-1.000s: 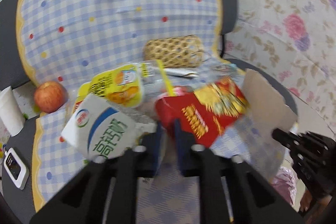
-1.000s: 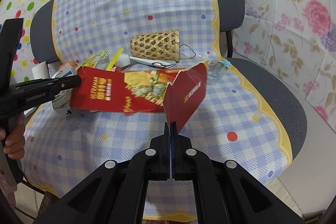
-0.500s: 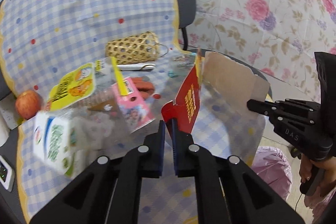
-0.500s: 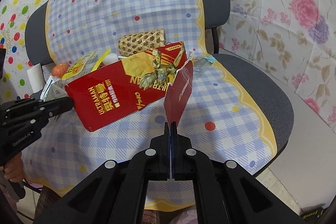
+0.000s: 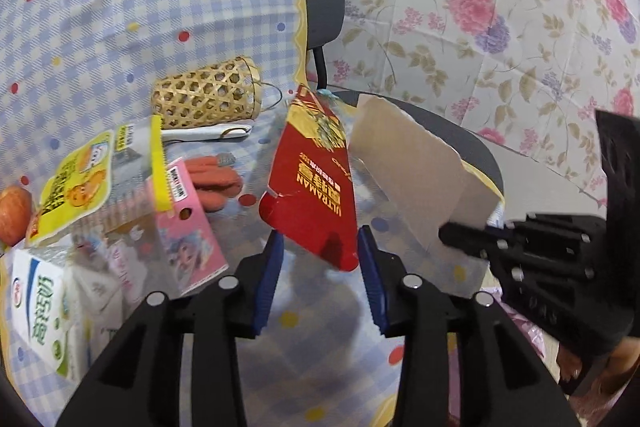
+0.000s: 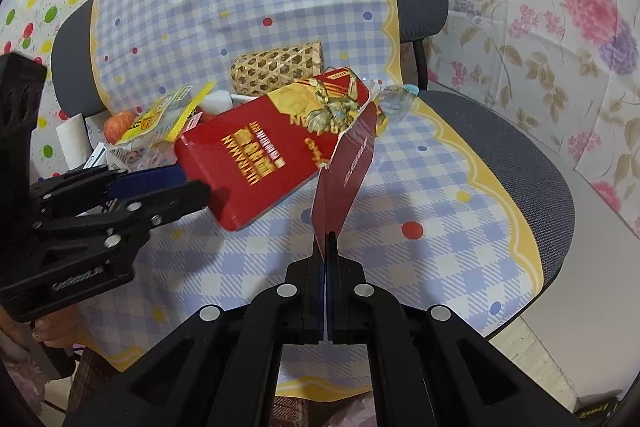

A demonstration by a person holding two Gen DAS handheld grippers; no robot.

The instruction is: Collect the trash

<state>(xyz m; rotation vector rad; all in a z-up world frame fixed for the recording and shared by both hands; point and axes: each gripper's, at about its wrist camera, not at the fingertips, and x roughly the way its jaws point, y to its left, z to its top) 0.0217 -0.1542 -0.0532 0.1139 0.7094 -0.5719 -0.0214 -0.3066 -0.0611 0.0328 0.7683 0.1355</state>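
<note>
A torn red Ultraman box (image 6: 272, 147) hangs above the checked chair seat (image 6: 400, 187). My right gripper (image 6: 325, 239) is shut on the box's torn flap. The box also shows in the left wrist view (image 5: 316, 183), with its lower corner between my left gripper's (image 5: 322, 259) open jaws, which do not clamp it. The left gripper appears at the left of the right wrist view (image 6: 160, 187), the right gripper at the right of the left wrist view (image 5: 452, 231).
On the chair lie a woven bamboo basket (image 5: 204, 95), a yellow wrapper (image 5: 72, 183), a pink packet (image 5: 188, 231), sausages (image 5: 212, 179), a white milk carton (image 5: 36, 303) and an apple (image 5: 12, 207). A pink bag (image 5: 528, 331) sits below right.
My left gripper has opened and let go of the box corner. The box has swung up and right, now held only by the right gripper.
</note>
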